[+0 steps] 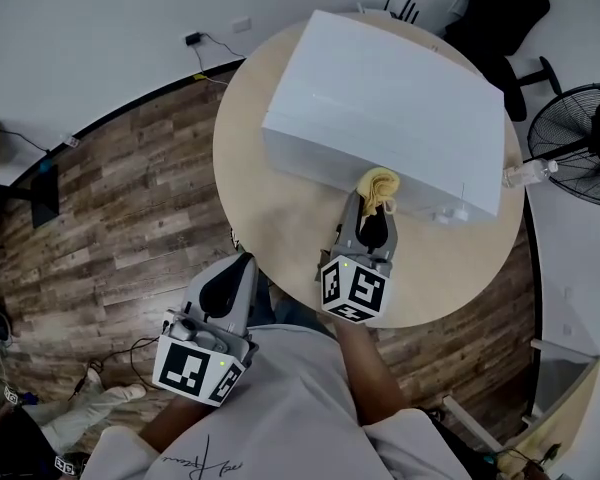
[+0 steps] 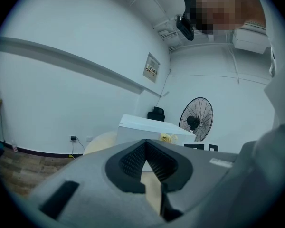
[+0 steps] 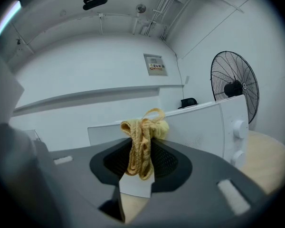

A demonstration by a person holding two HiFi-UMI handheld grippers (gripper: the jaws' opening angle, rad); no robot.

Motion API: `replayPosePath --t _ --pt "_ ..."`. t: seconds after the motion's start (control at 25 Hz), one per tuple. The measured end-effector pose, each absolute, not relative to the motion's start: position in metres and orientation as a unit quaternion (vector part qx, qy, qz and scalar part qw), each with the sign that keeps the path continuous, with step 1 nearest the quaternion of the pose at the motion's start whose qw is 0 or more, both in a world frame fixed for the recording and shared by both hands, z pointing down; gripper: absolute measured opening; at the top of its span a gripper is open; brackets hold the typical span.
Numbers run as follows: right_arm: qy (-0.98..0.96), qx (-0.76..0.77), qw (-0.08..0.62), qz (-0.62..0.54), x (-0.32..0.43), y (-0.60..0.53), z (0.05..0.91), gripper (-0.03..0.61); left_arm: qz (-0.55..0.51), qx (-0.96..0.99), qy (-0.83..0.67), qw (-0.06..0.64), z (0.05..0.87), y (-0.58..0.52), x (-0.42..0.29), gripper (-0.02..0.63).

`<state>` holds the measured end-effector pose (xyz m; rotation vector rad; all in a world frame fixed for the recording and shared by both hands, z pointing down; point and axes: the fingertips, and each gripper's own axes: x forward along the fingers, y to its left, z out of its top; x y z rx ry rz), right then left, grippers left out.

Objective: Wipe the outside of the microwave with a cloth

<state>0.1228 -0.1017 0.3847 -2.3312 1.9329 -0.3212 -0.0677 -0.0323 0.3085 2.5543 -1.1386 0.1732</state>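
Note:
A white microwave [image 1: 380, 98] stands on a round wooden table [image 1: 245, 168]. My right gripper [image 1: 375, 208] is shut on a bunched yellow cloth [image 1: 378, 186], which touches the upper edge of the microwave's near face. In the right gripper view the cloth [image 3: 141, 141] hangs between the pads, with the microwave [image 3: 199, 122] and its knobs [image 3: 237, 125] just behind. My left gripper [image 1: 230, 273] hovers off the table's near-left edge, shut and holding nothing. In the left gripper view its jaws [image 2: 146, 148] meet, and the microwave [image 2: 142, 127] and cloth [image 2: 167, 137] lie farther off.
A black standing fan [image 1: 580, 143] is on the floor to the right of the table. A clear plastic bottle [image 1: 528, 173] sits at the table's right edge beside the microwave. A black chair [image 1: 500, 8] stands behind. Wood flooring with cables lies to the left.

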Motion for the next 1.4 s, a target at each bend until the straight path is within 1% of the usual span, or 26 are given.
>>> replayPosePath --t 1.4 --pt "0.7 -0.701 0.045 -0.127 0.034 -0.15 0.395 0.123 0.067 0.876 -0.448 0.166 0.312 -0.062 -0.112 -0.008"
